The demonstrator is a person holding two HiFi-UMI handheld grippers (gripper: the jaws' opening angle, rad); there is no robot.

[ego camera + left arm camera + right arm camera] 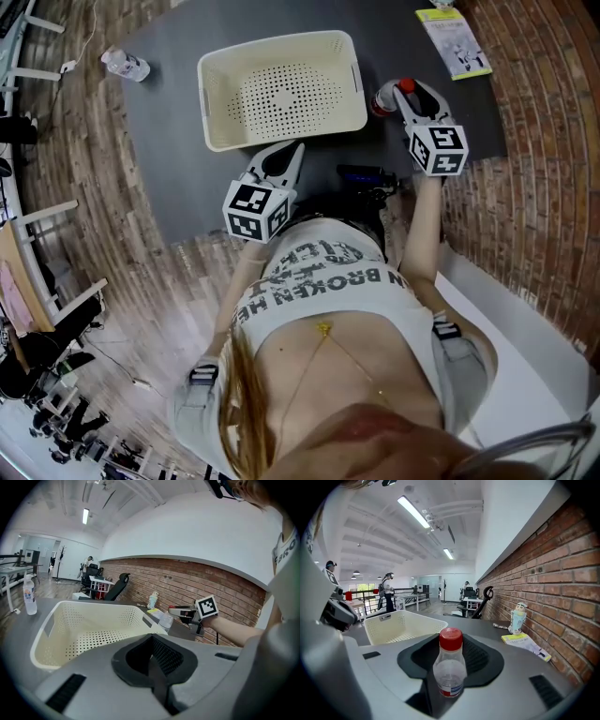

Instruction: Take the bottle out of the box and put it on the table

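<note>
Bottle [449,670]: clear plastic with a red cap, upright between the right gripper's jaws, outside the box and just right of it, right of centre near the top of the head view; whether its base touches the worktop [169,150] I cannot tell.
Right gripper [403,94]: closed on the bottle's body.
Left gripper [294,152]: jaws together with nothing between them, near the box's near rim.
Box [281,94]: cream perforated basket, nothing inside, upper centre on the dark grey worktop.
Second bottle [125,64]: upper left, well apart from the box.
Booklet [453,42]: upper right corner.
</note>
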